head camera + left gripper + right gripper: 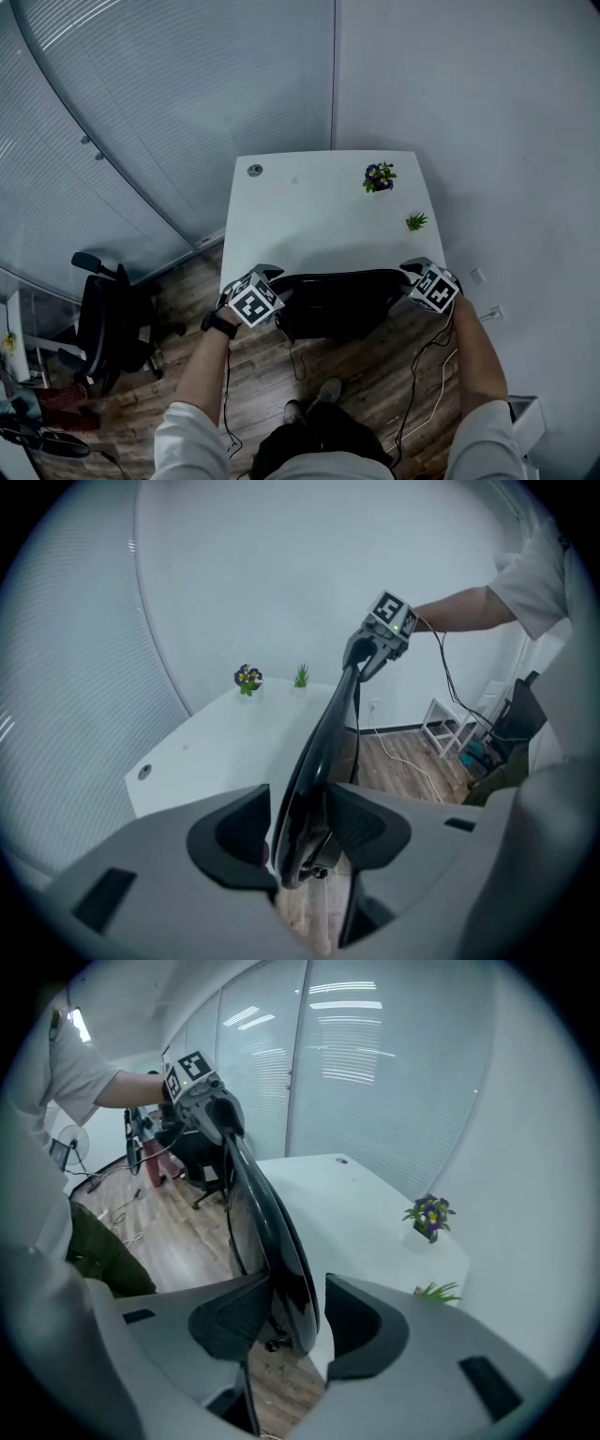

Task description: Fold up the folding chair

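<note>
The black folding chair [337,302] stands on the wooden floor at the near edge of the white table [309,216]. Each end of its curved top edge lies in one of my grippers. My left gripper [274,289] has both pads against the chair's edge [323,733], shut on it [300,829]. My right gripper [411,284] has the same glossy edge [267,1222] between its jaws [298,1312]; one pad touches it, and a thin gap shows at the other. Each gripper view shows the opposite gripper at the far end of the chair.
A small pot of purple flowers [379,176] and a small green plant [416,221] sit on the table's far right. A black office chair [108,323] stands at the left by the glass wall. Cables [427,370] trail over the floor beside my feet [314,401].
</note>
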`<state>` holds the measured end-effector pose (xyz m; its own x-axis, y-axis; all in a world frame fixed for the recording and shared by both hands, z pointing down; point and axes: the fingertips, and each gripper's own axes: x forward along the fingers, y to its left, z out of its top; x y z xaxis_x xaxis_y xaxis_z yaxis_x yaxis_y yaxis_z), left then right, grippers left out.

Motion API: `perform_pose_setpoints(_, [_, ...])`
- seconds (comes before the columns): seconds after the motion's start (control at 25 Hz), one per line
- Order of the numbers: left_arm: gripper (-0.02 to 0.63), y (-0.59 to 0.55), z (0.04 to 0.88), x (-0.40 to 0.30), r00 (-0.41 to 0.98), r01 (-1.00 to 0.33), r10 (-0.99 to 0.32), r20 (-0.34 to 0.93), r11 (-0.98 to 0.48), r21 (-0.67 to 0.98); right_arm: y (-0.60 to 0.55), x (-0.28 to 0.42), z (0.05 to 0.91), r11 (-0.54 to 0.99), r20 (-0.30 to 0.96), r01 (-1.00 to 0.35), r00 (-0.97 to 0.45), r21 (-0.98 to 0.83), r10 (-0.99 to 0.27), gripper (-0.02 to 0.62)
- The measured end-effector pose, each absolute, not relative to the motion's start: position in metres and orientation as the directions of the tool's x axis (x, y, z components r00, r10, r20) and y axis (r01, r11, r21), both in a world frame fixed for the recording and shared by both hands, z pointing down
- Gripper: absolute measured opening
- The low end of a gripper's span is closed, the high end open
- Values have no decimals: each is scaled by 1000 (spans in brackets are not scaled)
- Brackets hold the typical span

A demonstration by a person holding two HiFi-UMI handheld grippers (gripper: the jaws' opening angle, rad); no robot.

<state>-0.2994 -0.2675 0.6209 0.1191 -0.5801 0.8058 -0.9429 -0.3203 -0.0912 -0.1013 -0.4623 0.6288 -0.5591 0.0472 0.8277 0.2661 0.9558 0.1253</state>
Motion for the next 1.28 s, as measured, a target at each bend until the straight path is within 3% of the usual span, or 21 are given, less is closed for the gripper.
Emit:
perform_pose_setpoints(0.64, [144,-161,530,-256,3,-997,-812,584,-48,-62,-362,-29,536,974,572,-177,-789,143,-227,161])
perform_pose_setpoints(1.28, [94,-74,461,-185,-126,-992,-926,356,120,-37,-230,42,457,881,312,-451,-825,141,-472,92])
